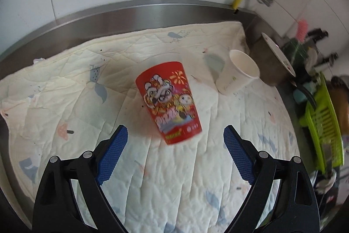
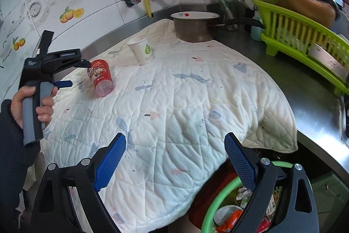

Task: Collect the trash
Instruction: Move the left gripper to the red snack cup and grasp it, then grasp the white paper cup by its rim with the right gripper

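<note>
We see a red cup [image 1: 169,102] lying on its side on the padded cloth [image 1: 65,84] in the middle of the left picture, just ahead of our left tongs [image 1: 175,134]. These are wide open and hold nothing. A white paper cup [image 1: 237,73] stands to its upper right, near a metal pot [image 2: 194,27]. Our right tongs [image 2: 175,141] are wide open and empty too, at the bottom of the right picture, above a green bin [image 2: 220,195] with trash inside.
</note>
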Demonstrator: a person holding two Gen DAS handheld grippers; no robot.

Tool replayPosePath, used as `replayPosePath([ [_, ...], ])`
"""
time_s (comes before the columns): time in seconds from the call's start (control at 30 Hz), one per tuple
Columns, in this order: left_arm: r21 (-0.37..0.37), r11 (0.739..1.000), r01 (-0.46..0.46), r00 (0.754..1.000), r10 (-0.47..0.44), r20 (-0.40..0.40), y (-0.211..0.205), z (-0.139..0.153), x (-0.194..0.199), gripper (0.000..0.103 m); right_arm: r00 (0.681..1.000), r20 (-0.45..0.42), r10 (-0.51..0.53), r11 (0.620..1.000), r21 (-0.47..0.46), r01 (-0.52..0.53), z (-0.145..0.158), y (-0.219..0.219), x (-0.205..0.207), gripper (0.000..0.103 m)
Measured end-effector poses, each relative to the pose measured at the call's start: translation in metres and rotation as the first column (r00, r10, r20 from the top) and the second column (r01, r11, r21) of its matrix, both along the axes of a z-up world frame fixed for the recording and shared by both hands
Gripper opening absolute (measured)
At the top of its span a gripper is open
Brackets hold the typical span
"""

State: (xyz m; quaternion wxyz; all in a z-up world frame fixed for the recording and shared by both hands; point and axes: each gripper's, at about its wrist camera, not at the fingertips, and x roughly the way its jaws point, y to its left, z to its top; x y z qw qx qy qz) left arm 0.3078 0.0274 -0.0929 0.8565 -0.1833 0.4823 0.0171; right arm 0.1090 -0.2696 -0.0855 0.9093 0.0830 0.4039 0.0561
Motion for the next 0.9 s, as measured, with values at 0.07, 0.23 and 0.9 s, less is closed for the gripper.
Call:
replayPosePath([
  [0.07,-0.026,1.0,-0.018,1.0,0.018,-0.026,0.003,-0.009,0.012,0.089,1.0,-0.003,0.018,1.0,-0.013,-0.018,-0.001,0.006,0.014,0.088],
  [0.23,-0.033,0.997,-0.069,0.995,0.066,-0.077,0.007,-0.034,0.036,0.088,0.998,-0.011,0.059,0.998,-0.013,-0.06,0.001,0.016,0.051,0.088],
  [0.9,-0.122,0.99,-0.075,0.99,0.059,-0.126,0.024,-0.068,0.086,0.079,0.981,-0.007,0.194,0.981,-0.019,-0.194,-0.002,0.084,0.248,0.088],
])
